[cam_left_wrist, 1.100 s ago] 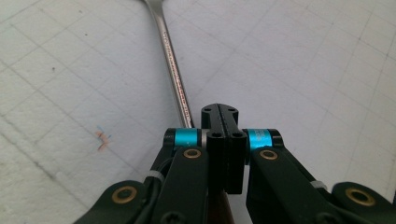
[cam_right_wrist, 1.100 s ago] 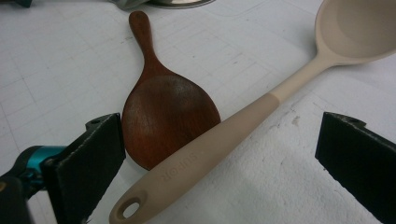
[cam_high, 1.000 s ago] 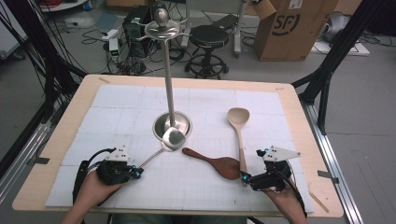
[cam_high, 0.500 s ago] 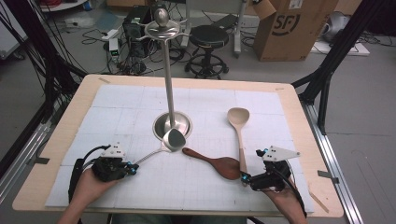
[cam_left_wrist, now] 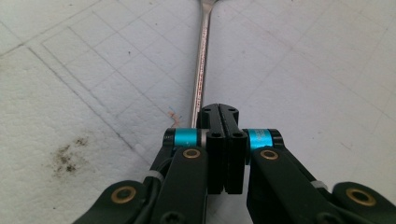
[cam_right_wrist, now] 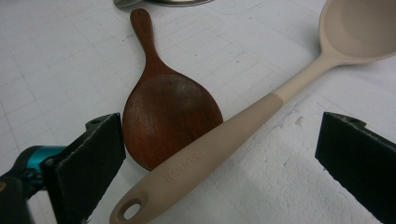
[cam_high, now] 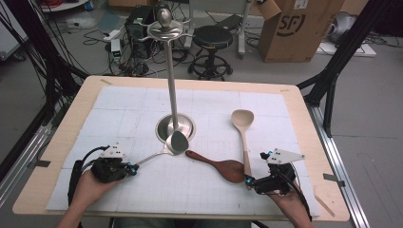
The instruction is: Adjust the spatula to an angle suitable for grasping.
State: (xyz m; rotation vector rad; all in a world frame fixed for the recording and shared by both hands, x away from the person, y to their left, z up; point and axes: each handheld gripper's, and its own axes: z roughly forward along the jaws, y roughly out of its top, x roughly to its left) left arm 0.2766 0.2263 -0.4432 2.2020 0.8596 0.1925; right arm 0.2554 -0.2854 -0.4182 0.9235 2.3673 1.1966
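A metal spoon [cam_high: 177, 141] lies with its bowl against the base of a steel utensil stand [cam_high: 175, 126], and its thin handle [cam_left_wrist: 201, 70] runs toward my left gripper [cam_high: 135, 167]. That gripper [cam_left_wrist: 224, 111] is shut, jaws pressed together with no gap. The handle's end passes just left of and under the tips; I cannot see it held. A dark wooden paddle [cam_right_wrist: 166, 112] and a beige spoon [cam_right_wrist: 261, 112] lie touching each other. My right gripper [cam_right_wrist: 224, 161] is open, one jaw on each side of the beige handle's end [cam_high: 246, 171].
The stand's tall pole rises from mid-table to a hooked top [cam_high: 165, 23]. A white gridded mat [cam_high: 119, 109] covers the wooden table. Beyond the table are a stool [cam_high: 212, 38], a cardboard box [cam_high: 294, 26] and cables on the floor.
My left gripper has shifted slightly left along the near edge, still by the metal spoon's handle end. The right gripper and the spoons have stayed in place.
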